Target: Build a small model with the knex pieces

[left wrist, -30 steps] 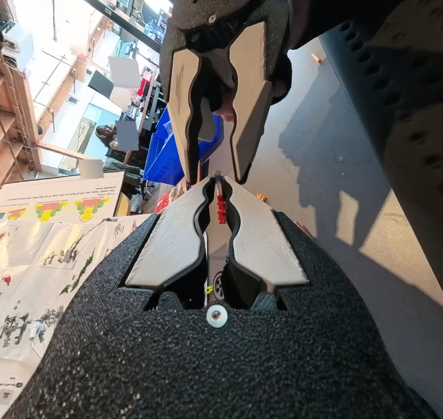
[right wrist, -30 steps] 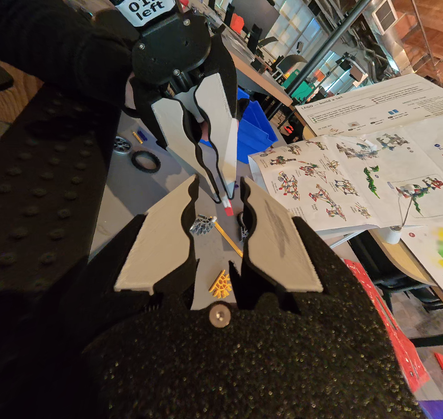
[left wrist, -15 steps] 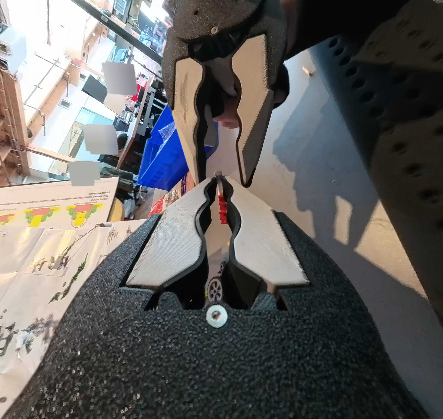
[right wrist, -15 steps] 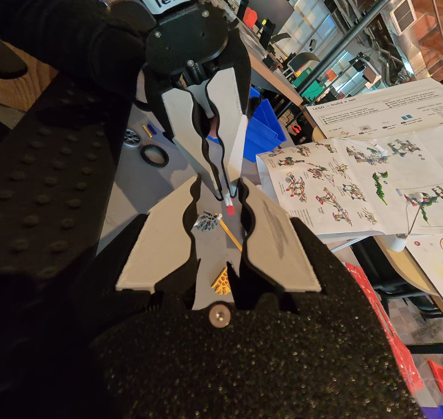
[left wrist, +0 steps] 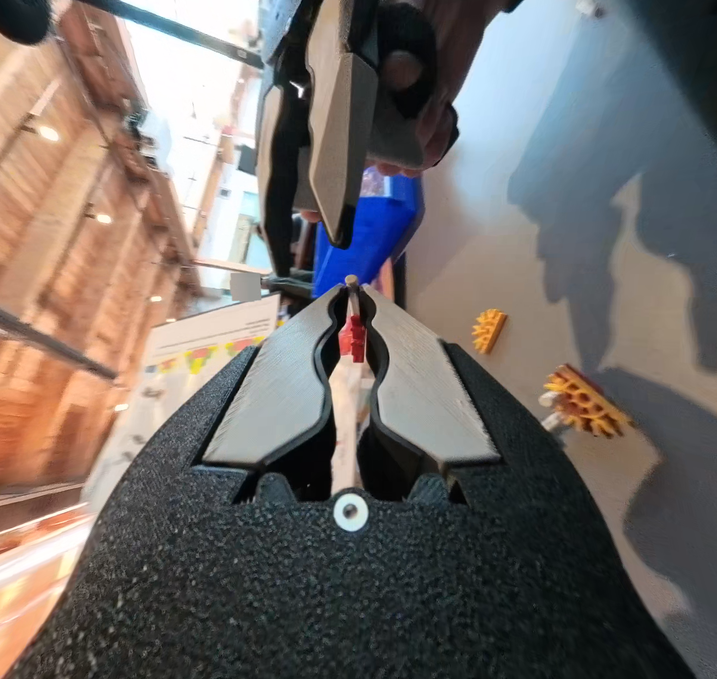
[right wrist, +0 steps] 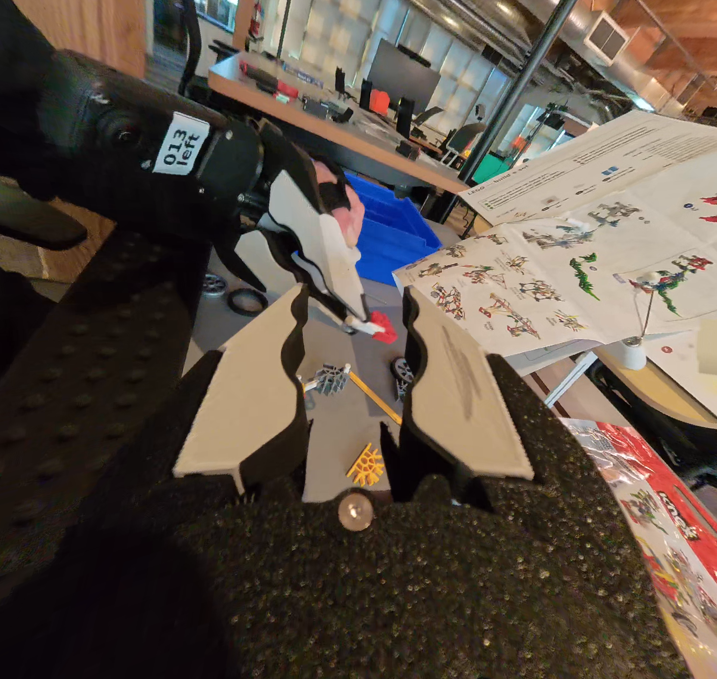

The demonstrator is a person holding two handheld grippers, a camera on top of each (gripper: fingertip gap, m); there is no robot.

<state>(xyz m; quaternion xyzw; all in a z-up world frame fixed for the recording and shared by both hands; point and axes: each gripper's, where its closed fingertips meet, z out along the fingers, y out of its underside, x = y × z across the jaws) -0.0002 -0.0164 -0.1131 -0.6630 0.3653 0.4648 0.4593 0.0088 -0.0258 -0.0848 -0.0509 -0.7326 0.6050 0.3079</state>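
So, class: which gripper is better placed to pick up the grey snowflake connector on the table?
Right, probably. The right gripper is open and empty, above the grey connector; the left gripper is shut on a white rod with a red piece.

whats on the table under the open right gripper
Between the open right gripper's fingers lie a grey snowflake-shaped connector, a thin yellow rod and a yellow fan-shaped connector. A small black wheel is partly covered by the finger.
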